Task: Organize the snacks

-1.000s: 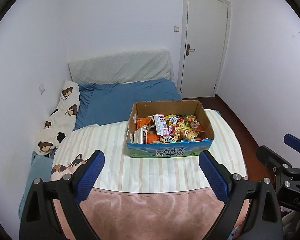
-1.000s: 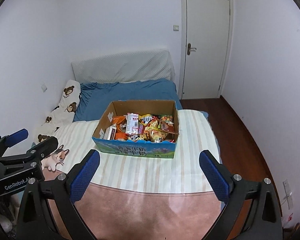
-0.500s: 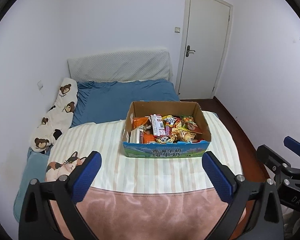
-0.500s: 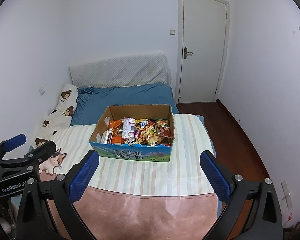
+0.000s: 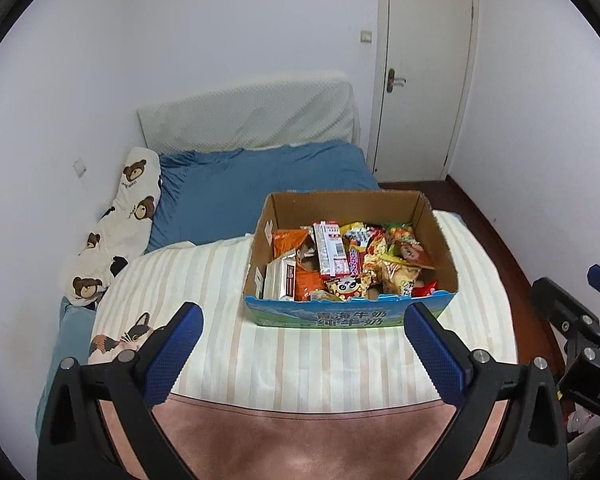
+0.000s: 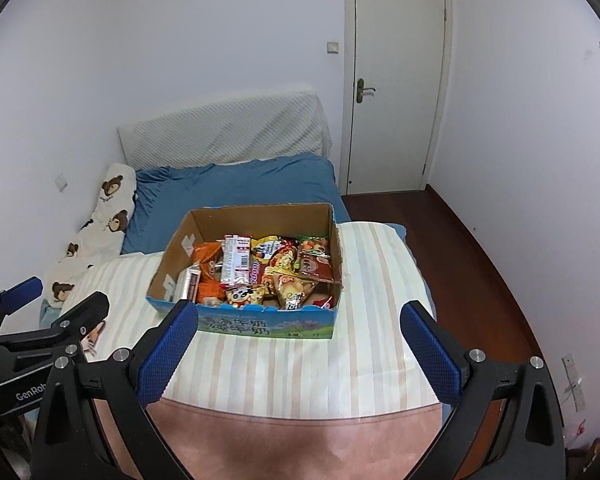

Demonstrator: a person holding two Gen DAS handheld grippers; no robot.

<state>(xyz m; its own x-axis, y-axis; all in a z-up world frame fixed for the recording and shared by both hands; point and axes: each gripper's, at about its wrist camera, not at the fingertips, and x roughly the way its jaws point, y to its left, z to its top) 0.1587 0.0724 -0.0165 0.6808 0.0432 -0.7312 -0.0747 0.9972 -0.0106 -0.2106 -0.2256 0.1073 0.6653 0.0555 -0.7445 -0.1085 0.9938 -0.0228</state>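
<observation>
Snacks (image 5: 340, 260): piled in the box (image 5: 352, 318) on the bed (image 5: 228, 340).
Left claw (image 5: 302, 340): released, holding nothing.
Right claw (image 6: 300, 338): released, holding nothing.

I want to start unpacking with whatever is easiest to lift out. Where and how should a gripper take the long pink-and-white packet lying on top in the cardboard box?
Grip the pink-and-white packet across its narrow width, near its middle, coming straight down from above. It lies flat on top of the pile in the cardboard box, long axis running front to back, so both long edges seem reachable. Both the left gripper and the right gripper are open and empty.

white walls (image 5: 240, 32), closed door (image 5: 424, 80), blue-sheeted bed (image 5: 260, 184)
</observation>
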